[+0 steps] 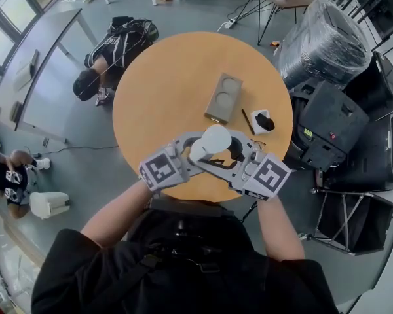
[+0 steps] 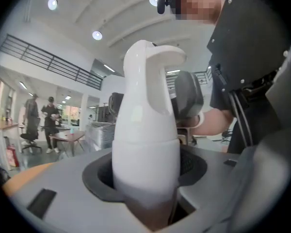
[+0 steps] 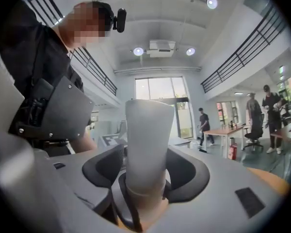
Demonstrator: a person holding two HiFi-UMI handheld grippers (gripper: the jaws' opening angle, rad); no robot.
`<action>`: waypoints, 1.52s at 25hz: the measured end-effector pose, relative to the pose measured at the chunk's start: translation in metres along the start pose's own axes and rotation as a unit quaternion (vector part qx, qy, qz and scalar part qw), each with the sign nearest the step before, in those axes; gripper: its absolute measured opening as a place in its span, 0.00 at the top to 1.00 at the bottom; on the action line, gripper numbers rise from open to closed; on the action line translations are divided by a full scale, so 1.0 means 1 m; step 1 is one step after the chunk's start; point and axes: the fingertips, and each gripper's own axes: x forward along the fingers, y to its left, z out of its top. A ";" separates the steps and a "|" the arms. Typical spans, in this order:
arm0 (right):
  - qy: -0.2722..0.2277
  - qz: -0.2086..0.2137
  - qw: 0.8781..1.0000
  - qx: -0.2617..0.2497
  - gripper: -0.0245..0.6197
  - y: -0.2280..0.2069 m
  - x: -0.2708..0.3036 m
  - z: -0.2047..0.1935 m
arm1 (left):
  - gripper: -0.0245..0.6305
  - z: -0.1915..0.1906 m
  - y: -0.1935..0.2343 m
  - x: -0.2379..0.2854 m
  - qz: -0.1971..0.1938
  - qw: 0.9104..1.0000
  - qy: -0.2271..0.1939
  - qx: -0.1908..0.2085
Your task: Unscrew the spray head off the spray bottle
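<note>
— Where's the spray bottle (image 1: 213, 141)?
— Upright over the tabletop's (image 1: 164, 77) 6 o'clock edge, spray head (image 2: 155, 62) on top. The left tool (image 2: 145, 178) comes in from 8 o'clock and clamps its body.
— And the right tool (image 3: 145, 174)?
— From 4 o'clock, level, jaws wide around the spray head, not pressing. Both forearms (image 1: 118, 214) angle inward.

Black short-sleeved shirt (image 1: 183, 273), pale grey left gripper (image 1: 195, 150), matching right gripper (image 1: 234, 154), black-and-white square-marker cubes (image 1: 162, 169), dark curved pads (image 3: 104, 167).
</note>
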 end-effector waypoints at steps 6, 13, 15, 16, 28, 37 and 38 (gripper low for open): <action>-0.025 -0.114 0.993 0.016 0.55 -0.027 0.008 0.004 | 0.53 0.002 0.033 0.000 0.107 0.994 -0.003 0.002; -0.023 -0.038 0.999 -0.019 0.59 -0.007 0.001 0.005 | 0.53 0.002 0.008 0.003 0.020 1.000 0.000 0.017; -0.011 0.005 1.000 -0.017 0.59 0.004 0.000 0.006 | 0.53 0.002 -0.006 0.002 -0.033 0.999 0.000 0.012; -0.002 0.030 0.999 -0.014 0.59 0.011 -0.001 0.005 | 0.53 0.001 -0.013 0.000 -0.059 0.998 0.002 0.014; 0.014 -0.008 1.000 -0.009 0.46 0.004 -0.001 -0.004 | 0.53 0.006 0.006 -0.003 0.000 0.998 -0.039 -0.040; 0.000 -0.216 0.976 -0.032 0.46 -0.030 0.004 -0.006 | 0.53 -0.007 0.042 -0.001 0.155 0.988 -0.014 -0.019; -0.005 -0.231 0.972 -0.033 0.46 -0.032 0.004 -0.005 | 0.53 -0.007 0.043 -0.002 0.164 0.986 -0.013 -0.017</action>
